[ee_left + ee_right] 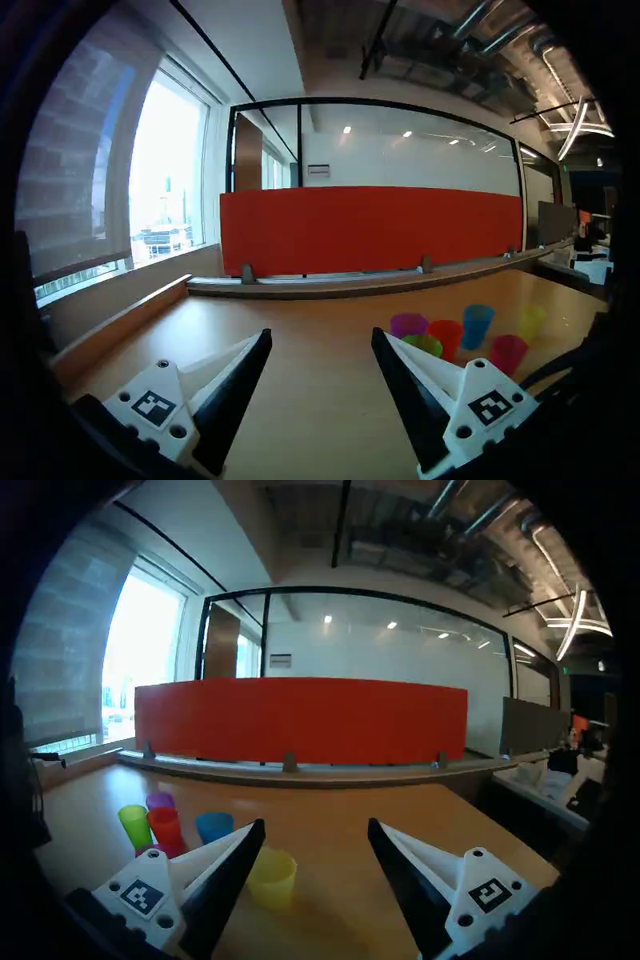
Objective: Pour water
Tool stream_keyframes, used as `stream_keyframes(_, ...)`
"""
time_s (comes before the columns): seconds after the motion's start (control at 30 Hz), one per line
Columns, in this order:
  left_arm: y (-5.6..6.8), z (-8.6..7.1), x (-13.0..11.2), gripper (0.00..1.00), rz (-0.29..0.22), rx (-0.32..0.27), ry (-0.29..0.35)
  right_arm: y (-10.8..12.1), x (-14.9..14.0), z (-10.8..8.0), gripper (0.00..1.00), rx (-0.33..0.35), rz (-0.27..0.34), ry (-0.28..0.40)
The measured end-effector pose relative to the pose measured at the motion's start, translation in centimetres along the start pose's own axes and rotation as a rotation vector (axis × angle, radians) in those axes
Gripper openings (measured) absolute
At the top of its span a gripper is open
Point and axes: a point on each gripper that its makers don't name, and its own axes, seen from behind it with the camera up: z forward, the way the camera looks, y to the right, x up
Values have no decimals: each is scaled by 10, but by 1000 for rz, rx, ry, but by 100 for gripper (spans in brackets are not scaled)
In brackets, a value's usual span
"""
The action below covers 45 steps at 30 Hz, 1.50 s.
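**Left gripper** [321, 334]: jaws stood wide apart and held nothing. Bare surface [320, 400] lay between them.

**Right gripper** [315, 824]: jaws were likewise wide apart and empty.

**Cups** [446, 336]: six small plastic cups stood upright in a loose cluster on the wooden surface.
- In the left gripper view they sat ahead and to the right, past the right-hand finger. The green cup [422, 346] was partly hidden behind that finger's tip.
- In the right gripper view the cluster lay ahead and to the left.
- The yellow cup [272, 876] was nearest the right gripper, just beside its left-hand finger and a little apart from the blue cup [214, 826] and red cup [166, 826].
- Whether any cup held water could not be told.

**Surroundings:** a low orange partition [368, 228] ran along the far edge of the surface. A bright window [164, 184] was to the left.

**Step, as judged:** the opening approach, with nothing grasped and no pouring begun.

**Next move, as judged:**
- One gripper needs to line its open jaws around a single cup, most likely the yellow one for the right gripper.
- It should close on the cup's sides without nudging the neighbouring cups.
- It should then lift the cup level before tipping it over a second cup.
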Motion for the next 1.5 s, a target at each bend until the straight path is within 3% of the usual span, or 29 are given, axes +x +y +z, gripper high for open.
stream_keyframes(0.4,15,11,48,92,36,-58,-67,-7,50,-1,100,32,12,-66)
stream_keyframes(0.9,18,18,94,92,60,-111,-108,-17,91,-13,100,72,-19,-123)
stream_keyframes(1.2,27,15,83,93,83,-167,-154,-28,83,-21,100,149,-97,-212)
stream_keyframes(1.5,49,10,54,93,91,-275,-240,-44,65,-31,100,277,-180,-334)
